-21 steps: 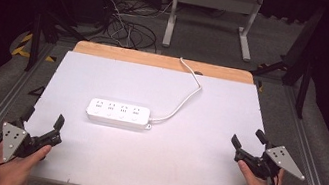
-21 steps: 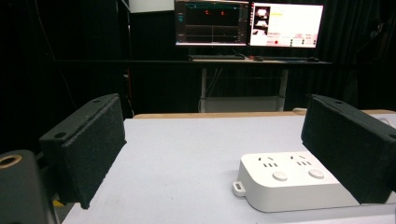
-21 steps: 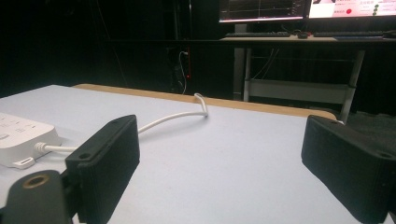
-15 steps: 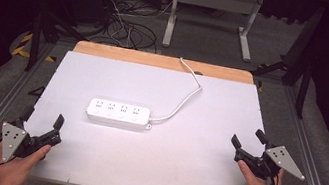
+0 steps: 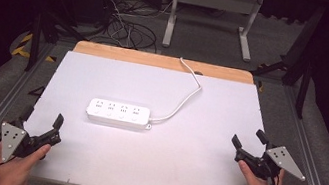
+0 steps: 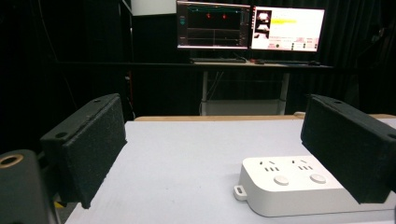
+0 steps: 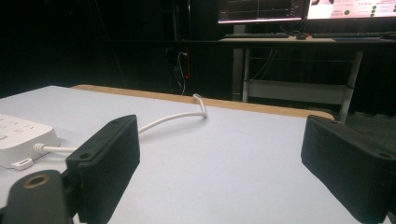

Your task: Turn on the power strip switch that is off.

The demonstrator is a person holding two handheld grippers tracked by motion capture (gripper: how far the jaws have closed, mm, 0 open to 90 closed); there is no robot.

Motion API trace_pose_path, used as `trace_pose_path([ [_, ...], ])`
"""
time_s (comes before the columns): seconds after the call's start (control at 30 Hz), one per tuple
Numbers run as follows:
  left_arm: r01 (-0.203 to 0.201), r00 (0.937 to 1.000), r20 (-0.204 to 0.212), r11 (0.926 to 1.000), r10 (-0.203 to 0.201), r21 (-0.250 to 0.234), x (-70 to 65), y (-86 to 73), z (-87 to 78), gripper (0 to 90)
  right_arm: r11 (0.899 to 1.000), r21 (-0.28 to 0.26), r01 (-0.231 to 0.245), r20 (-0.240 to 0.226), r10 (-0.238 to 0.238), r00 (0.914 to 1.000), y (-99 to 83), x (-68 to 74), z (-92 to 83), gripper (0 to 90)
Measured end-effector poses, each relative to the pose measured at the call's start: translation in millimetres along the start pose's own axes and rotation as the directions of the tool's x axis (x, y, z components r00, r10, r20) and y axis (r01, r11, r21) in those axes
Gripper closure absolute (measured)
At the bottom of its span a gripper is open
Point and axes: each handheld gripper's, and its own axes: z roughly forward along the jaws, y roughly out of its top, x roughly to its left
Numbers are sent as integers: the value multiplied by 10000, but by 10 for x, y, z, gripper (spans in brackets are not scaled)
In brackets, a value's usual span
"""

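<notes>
flat on the worktop (image 5: 198, 179), a white four-outlet power strip (image 5: 118, 113), cord (image 5: 182, 100) trailing toward one o'clock; left tool (image 5: 41, 120) and right tool (image 5: 248, 141) both wide, holding nothing

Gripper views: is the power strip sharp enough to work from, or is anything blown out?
Left gripper view: power strip sharp, monitors behind glare brightly. Right gripper view: strip's end and cord clear, background dark. High view: white table evenly lit.

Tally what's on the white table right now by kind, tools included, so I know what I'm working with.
Power strip: 1, white, lying flat near the middle of the table
Power cord: 1, white, running from the strip off the far edge
Tools: 2, left tool and right tool, both open and empty, at the near corners
Total: 4
</notes>
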Motion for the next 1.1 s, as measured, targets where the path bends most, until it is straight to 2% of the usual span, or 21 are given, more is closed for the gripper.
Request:
trace_pose_path([
  [0.27,-29,10000,-38,10000,29,-89,7,10,-6,75,10000,-43,10,-11,-10,10000,4,1,-4,127],
  [0.57,59,9999,-144,9988,-66,-484,18,52,-19,86,9999,-104,56,-10,-56,10000,10,-1,-9,130],
  [0.83,187,9998,-52,9977,-191,-649,-5,92,-33,233,9999,-94,53,-34,-53,10000,9,2,-7,130],
  [1.1,267,9995,170,9980,-257,-565,-29,125,-36,265,10000,-94,14,-56,-14,10000,11,3,-8,130],
])
